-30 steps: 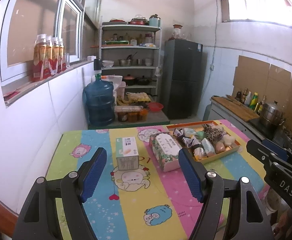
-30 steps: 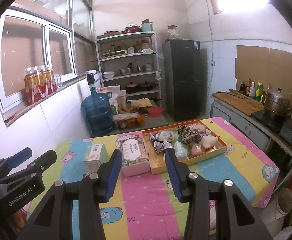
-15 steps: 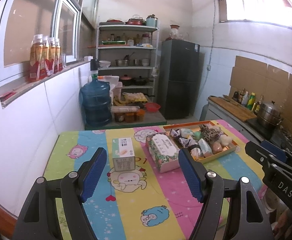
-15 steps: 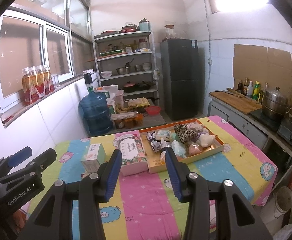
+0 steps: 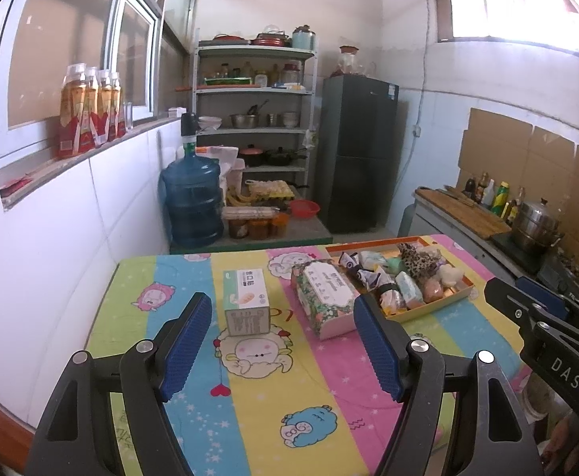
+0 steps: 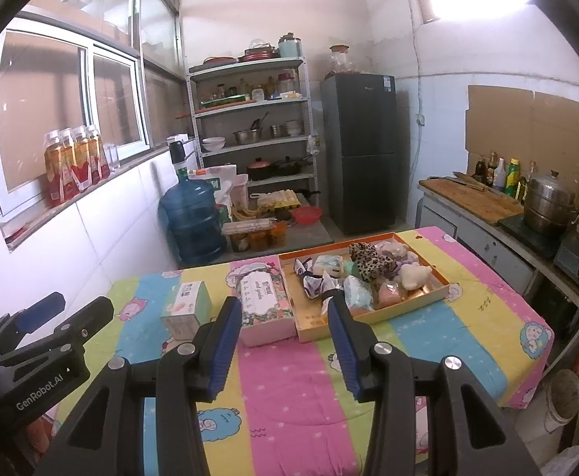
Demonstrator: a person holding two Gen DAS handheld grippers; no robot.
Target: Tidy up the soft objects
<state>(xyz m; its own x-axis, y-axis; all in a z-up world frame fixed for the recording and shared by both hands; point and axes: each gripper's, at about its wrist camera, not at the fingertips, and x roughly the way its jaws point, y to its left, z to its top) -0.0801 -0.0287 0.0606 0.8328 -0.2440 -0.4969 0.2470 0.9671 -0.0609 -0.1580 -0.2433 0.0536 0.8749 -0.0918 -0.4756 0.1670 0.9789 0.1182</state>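
Note:
An orange tray (image 5: 428, 309) (image 6: 372, 319) on the cartoon-print tablecloth (image 5: 249, 396) holds several soft items. Among them are a leopard-print piece (image 5: 416, 260) (image 6: 372, 263), a white plush (image 6: 412, 275) and small packets. Left of the tray lies a floral tissue box (image 5: 325, 293) (image 6: 267, 301). Further left stands a small green-and-white box (image 5: 245, 301) (image 6: 188, 305). My left gripper (image 5: 282, 300) hovers open over the near part of the table, short of both boxes. My right gripper (image 6: 283, 303) is open too, facing the tissue box and the tray's near corner. Neither holds anything.
A white tiled wall runs along the table's left edge. Beyond the far edge stand a blue water jug (image 5: 194, 206), a shelf rack (image 5: 253, 119) and a dark fridge (image 5: 356, 154). A counter with a steel pot (image 6: 547, 206) lies to the right.

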